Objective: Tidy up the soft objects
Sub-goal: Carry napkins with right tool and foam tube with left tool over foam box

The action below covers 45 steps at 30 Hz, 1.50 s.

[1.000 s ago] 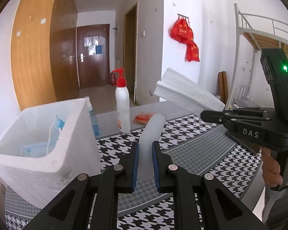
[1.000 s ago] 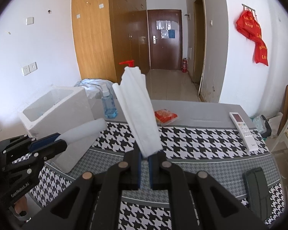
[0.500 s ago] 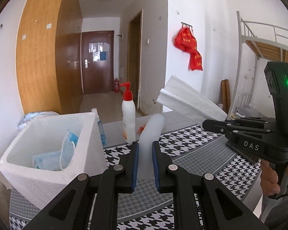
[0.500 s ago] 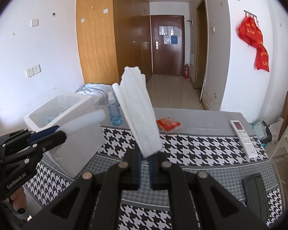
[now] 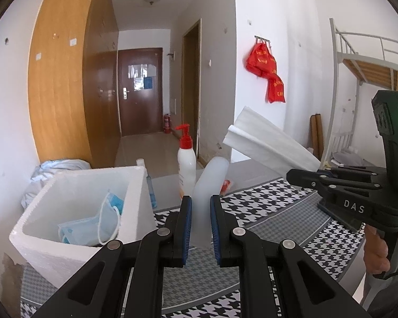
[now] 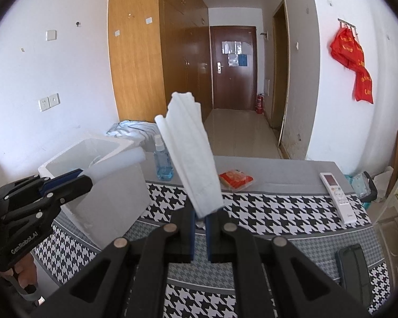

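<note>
The left gripper (image 5: 200, 212) is clamped on a pale foam strip (image 5: 208, 185), held in the air just beside the white foam box (image 5: 135, 185) that stands at the table's (image 6: 278, 169) left edge with blue face masks (image 5: 92, 225) inside. The right gripper (image 6: 199, 222) is clamped on a folded white tissue (image 6: 193, 156) that sticks up above the checked tablecloth (image 6: 265, 212), well apart from the box.
</note>
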Motion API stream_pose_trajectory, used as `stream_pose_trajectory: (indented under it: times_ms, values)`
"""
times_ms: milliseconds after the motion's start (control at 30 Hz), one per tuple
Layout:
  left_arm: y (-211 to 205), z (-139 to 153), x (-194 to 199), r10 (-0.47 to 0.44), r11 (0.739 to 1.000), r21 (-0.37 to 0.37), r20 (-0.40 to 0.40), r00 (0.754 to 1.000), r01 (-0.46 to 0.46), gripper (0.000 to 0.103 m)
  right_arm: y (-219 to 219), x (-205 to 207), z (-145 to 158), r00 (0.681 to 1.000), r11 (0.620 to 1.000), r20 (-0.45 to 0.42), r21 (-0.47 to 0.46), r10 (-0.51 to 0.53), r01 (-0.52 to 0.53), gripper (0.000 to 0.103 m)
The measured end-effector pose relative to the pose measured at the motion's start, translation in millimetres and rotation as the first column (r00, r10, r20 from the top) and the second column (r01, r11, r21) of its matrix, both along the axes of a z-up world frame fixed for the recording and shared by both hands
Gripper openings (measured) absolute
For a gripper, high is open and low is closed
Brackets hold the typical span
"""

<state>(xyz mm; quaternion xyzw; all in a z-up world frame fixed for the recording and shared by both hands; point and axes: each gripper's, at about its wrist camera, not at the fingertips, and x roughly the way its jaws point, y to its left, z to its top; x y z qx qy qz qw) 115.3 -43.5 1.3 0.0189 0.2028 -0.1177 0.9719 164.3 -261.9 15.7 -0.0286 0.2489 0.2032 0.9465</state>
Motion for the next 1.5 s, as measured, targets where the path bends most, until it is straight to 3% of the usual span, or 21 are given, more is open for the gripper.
stream_pose_trajectory:
  times_ms: [967,1500]
  values:
    - [32,21,-11,0.125,0.992,-0.022,0.06,0.99,-0.124,0.015,38,0,13,0.996,0.996,0.033,0.003,0.083,-0.084,0.009]
    - [61,27,-18,0.224,0.974,-0.036,0.076,0.972,-0.222,0.015,70,1,17,0.989,0.99,0.034,-0.016,0.142,-0.142,0.008]
